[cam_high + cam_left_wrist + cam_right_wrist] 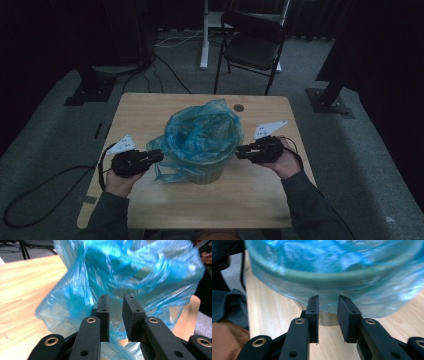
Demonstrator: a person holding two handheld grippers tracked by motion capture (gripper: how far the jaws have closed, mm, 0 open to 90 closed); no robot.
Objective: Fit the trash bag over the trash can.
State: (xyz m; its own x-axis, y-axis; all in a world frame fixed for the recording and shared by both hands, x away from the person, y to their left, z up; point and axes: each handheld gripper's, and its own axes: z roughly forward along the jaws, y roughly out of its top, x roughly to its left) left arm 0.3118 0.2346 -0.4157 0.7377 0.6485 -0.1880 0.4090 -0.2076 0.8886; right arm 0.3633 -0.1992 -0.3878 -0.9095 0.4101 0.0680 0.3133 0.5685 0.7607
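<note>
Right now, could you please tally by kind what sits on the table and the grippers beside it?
Blue plastic bag: 1
Green bin: 1
Grippers: 2, left gripper and right gripper
Total: 4

a light wooden table [150,107] stands on grey carpet; a pale green bin [207,172] lined with a blue plastic bag [200,132] sits near its middle

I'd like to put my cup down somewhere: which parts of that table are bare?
Bare wood lies along the table far edge behind the bin with its blue bag, and along the near edge. Crowded: mid-table, left gripper and right gripper flanking the bin.
</note>
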